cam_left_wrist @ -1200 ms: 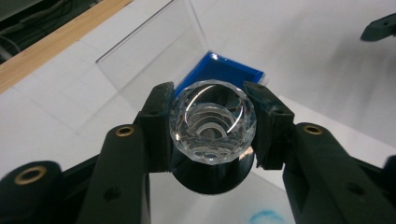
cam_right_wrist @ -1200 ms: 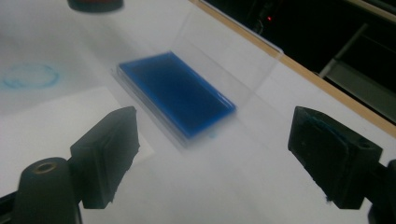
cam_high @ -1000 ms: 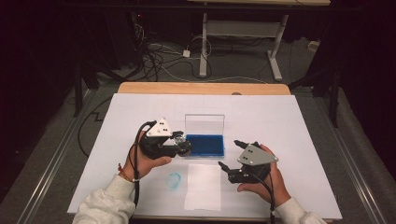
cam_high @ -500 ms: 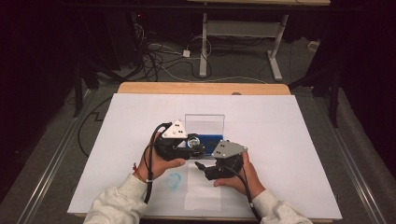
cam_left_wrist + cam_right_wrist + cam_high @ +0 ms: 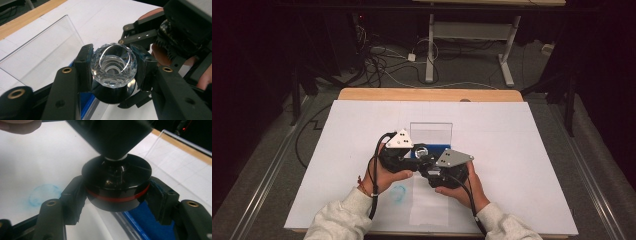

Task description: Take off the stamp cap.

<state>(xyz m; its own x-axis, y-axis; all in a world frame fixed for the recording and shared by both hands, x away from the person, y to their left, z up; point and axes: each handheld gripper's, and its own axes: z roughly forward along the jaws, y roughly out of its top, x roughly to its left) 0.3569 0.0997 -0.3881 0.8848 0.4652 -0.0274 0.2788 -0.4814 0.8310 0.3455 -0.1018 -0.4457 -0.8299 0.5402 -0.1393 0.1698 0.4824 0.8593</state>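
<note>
Two grippers, both mid-surface, nose to nose just in front of the clear box.

Left gripper (image 5: 412,156): jaws clenched on one faceted crystal ball (image 5: 113,65), pads on its left and right flanks. The ball has a round hollow facing the left gripper view. It sits on one black disc base (image 5: 117,183) with a single red band around the rim; ball and base read as one piece, held up off the surface.

Right gripper (image 5: 428,165): jaws have just been closing, and the black disc base is between them. In the right gripper view the pads press the base rim on both sides at the red band, so it is grasping the base. So one object, two grips: left on the crystal, right on the base below it.

One clear box (image 5: 430,134) with a blue liner (image 5: 147,220) lies just behind and under the held piece; its transparent lid stands upright at the far side. The held piece hangs over the box's near edge.

Also on the white surface (image 5: 522,150): one faint blue ring smudge (image 5: 398,193) near the left hand, and one pale rectangular sheet (image 5: 428,210) in front of the box. Two hands, two light sleeves in from the bottom edge.
</note>
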